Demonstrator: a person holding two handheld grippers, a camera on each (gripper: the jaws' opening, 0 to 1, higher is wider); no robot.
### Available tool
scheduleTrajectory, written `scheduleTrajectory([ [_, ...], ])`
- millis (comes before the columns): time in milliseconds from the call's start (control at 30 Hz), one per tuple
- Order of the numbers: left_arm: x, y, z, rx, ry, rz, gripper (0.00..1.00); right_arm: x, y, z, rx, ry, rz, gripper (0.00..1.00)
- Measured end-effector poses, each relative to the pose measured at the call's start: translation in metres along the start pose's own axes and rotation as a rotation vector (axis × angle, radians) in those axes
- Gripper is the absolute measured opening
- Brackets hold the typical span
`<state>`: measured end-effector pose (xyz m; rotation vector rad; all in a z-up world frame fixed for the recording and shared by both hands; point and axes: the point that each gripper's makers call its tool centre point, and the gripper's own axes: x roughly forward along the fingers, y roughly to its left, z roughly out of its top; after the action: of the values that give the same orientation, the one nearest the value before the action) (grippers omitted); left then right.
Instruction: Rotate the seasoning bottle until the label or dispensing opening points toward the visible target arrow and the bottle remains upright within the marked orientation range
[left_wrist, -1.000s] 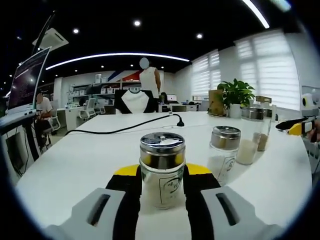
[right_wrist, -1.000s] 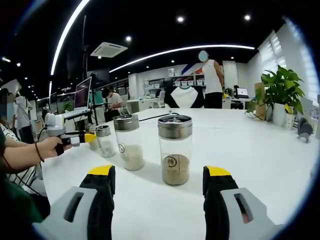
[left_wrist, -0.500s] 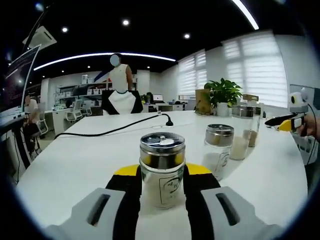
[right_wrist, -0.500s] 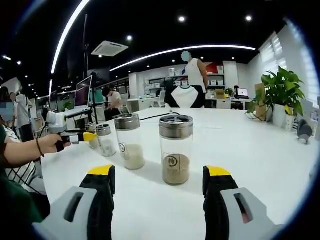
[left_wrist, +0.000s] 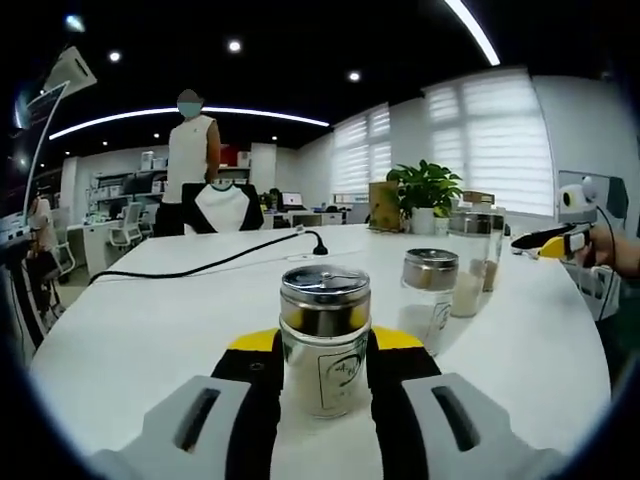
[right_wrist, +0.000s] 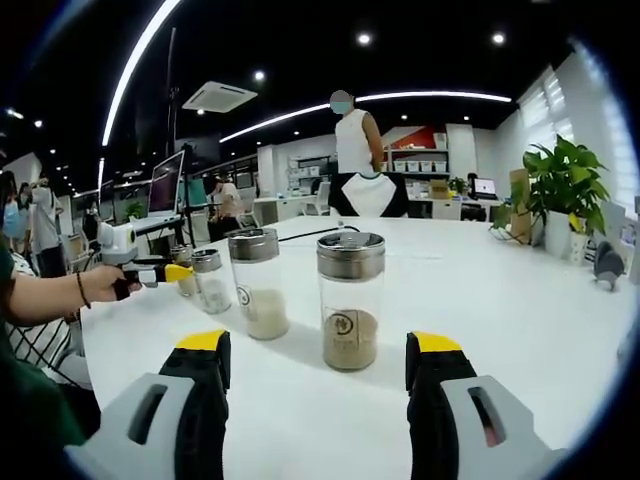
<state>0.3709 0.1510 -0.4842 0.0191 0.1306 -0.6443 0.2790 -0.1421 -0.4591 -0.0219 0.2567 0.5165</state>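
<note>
The left gripper (left_wrist: 323, 375) clamps the small bottle (left_wrist: 323, 340) upright on the white table (left_wrist: 130, 340); left view shows its logo label and holed steel cap. Right view shows the right gripper (right_wrist: 318, 375) spread wide before a taller jar (right_wrist: 350, 300), not touching.

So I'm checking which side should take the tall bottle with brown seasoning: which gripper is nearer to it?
Right. The right gripper faces the tall bottle with brown seasoning, jaws open just short of it. The left gripper is off at the row's far end, shut on the small bottle.
</note>
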Motion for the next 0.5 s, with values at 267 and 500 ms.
scheduleTrajectory([
  [267, 0.0005, -0.0028, 0.0008, 0.010, 0.002, -0.020, 0.34, 0.0005, -0.0006, -0.0015, 0.001, 0.003, -0.001, 0.72],
  [500, 0.0006, -0.0039, 0.0009, 0.021, 0.004, -0.012, 0.34, 0.0024, 0.0011, 0.0010, 0.002, 0.000, 0.005, 0.72],
])
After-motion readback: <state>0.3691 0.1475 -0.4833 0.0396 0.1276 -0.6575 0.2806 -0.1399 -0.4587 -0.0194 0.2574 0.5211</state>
